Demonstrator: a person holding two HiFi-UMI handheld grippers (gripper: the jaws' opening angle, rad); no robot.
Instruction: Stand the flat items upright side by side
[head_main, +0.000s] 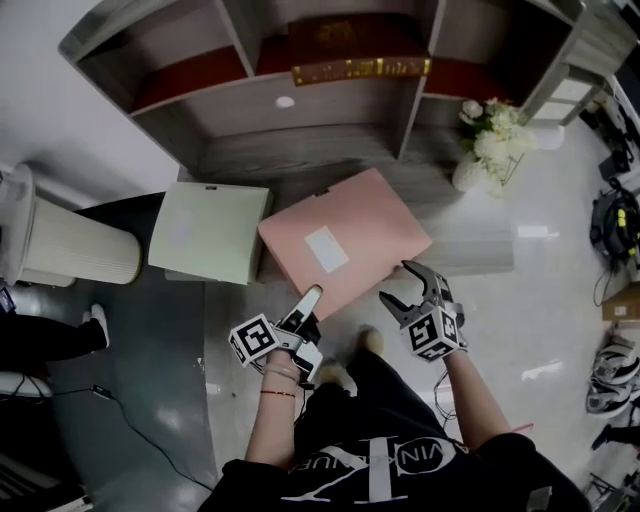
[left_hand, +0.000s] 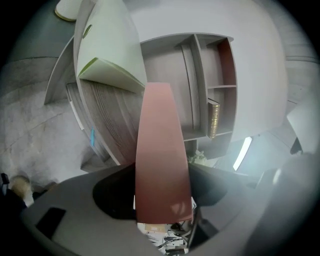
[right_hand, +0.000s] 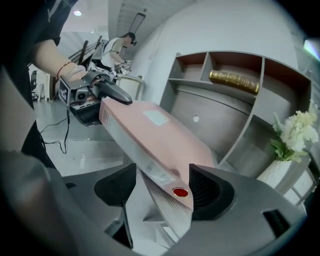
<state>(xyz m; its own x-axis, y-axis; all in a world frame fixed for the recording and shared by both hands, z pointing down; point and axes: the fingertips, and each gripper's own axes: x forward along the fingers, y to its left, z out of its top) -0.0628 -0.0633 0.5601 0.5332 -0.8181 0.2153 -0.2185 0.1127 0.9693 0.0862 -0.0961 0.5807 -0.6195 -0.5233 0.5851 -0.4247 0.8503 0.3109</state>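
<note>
A pink folder (head_main: 340, 250) with a white label lies tilted on the low grey ledge (head_main: 470, 250) before the shelf unit. My left gripper (head_main: 305, 305) is shut on its near left corner. In the left gripper view the pink folder (left_hand: 162, 160) runs edge-on between that gripper's (left_hand: 162, 192) jaws. My right gripper (head_main: 412, 285) stands open at the folder's near right edge. In the right gripper view the folder's corner (right_hand: 172, 182) sits between the spread jaws of that gripper (right_hand: 162, 187), clear of the left one. A pale green folder (head_main: 208, 232) lies flat to the left.
The grey shelf unit (head_main: 330, 110) holds a dark book with a gold edge (head_main: 360, 70) lying flat. A white vase of flowers (head_main: 485, 140) stands at the right of the ledge. A ribbed white bin (head_main: 70, 245) stands at far left. Cables and gear (head_main: 615, 225) lie at right.
</note>
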